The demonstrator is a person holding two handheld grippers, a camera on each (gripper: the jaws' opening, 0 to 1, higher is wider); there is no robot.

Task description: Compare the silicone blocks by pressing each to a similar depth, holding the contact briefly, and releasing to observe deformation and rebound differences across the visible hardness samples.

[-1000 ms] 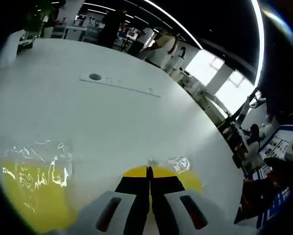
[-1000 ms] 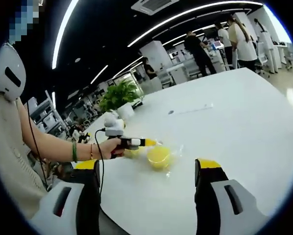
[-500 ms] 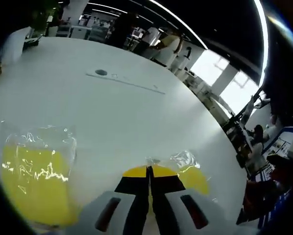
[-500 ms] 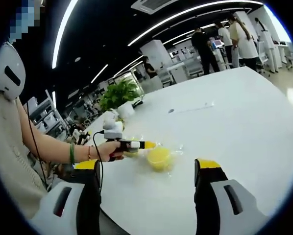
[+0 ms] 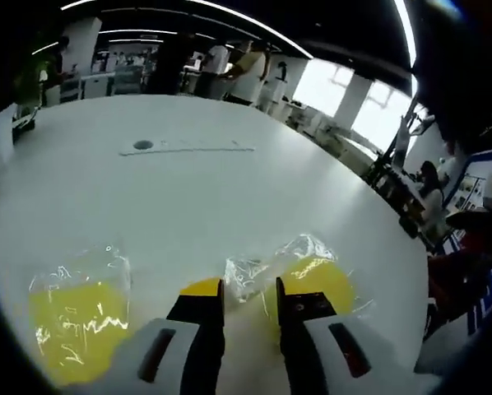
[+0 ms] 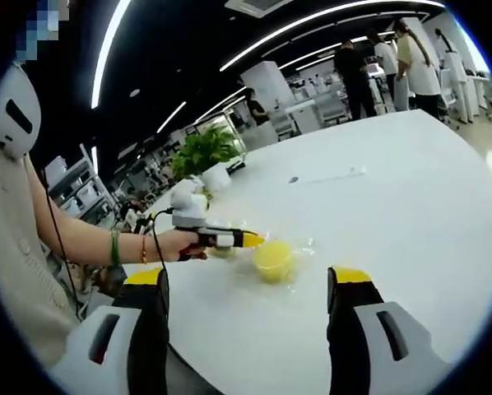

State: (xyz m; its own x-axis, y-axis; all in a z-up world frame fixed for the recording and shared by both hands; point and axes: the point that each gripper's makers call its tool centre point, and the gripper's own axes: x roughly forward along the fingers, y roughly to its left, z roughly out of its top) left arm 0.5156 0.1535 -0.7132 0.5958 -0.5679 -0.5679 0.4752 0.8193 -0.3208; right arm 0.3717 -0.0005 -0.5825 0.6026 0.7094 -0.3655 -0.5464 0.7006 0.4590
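The round yellow silicone block (image 5: 316, 280) in its crinkled clear wrapper (image 5: 266, 267) lies on the white counter (image 5: 188, 189) just ahead of your left claw (image 5: 250, 300). That claw's jaws stand a narrow gap apart with nothing between them; a corner of the wrapper sits right at the gap, though contact is hard to judge. The right jaw covers the near edge of the block. A second yellow block (image 5: 73, 325), also bagged, lies well to the left, its lower part cut off by the edge of the view (glare on the plastic blurs its outline).

In the right gripper view, the same round block (image 6: 273, 259) sits mid-counter, with your hand (image 6: 176, 244) holding the left claw (image 6: 254, 239) at its side. Your right claw (image 6: 246, 288) is spread wide and holds nothing, well short of the block. Farther off, a thin strip (image 6: 328, 176) lies on the counter beyond, and a potted plant (image 6: 205, 156) stands at its far edge.
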